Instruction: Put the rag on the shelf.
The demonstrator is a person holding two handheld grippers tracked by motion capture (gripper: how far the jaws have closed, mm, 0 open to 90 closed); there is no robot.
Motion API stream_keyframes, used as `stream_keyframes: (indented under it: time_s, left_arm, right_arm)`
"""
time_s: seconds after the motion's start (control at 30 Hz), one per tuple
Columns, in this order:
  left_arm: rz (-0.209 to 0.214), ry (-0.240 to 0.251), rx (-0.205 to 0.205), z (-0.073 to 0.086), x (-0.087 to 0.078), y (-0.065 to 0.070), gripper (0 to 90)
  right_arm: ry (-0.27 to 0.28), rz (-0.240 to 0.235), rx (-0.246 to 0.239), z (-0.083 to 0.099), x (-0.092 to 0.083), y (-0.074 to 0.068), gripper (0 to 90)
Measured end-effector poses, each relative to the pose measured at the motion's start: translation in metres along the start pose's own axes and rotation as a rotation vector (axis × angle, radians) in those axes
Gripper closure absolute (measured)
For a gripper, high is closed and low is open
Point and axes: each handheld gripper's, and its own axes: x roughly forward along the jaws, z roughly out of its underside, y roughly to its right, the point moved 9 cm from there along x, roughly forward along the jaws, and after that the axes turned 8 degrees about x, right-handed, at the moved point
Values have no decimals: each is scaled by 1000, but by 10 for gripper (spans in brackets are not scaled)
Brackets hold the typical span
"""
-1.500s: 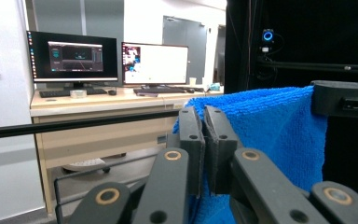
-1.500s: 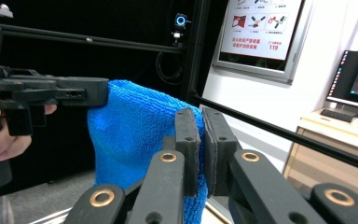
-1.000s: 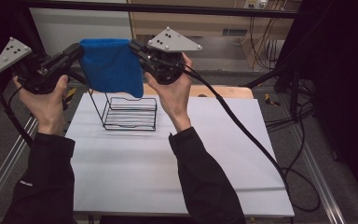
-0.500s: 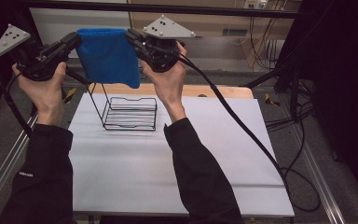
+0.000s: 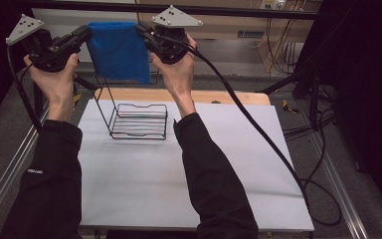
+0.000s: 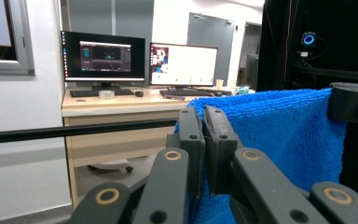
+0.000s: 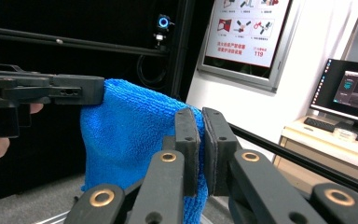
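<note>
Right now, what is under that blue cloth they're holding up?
Below the blue cloth stands a black wire rack on the white table. The cloth's lower edge covers the top of the rack's tall back.

Two monitors [image 6: 140,58] are glowing on a pale wood desk [image 6: 121,105] against the white wall [image 6: 18,135], a keyboard [image 6: 100,92] lying beneath them. A framed poster [image 7: 254,35] is hanging nearby (red headings on it). Black cables [image 5: 323,129] are trailing over the grey floor [image 5: 348,194].
</note>
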Motion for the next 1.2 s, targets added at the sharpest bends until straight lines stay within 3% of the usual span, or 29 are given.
stream_keyframes:
  time_s: [0.37, 0.63, 1.2]
  left_arm:
    - [-5, -23, 3, 17, 9, -11, 864]
    - [-3, -54, 26, 33, 11, -11, 864]
    - [62, -82, 33, 61, -5, 3, 863]
  right_arm:
    - [-44, -10, -2, 17, 20, 13, 859]
    - [-77, -5, -18, 33, 27, 18, 860]
    - [-147, -26, 11, 64, 9, 9, 856]
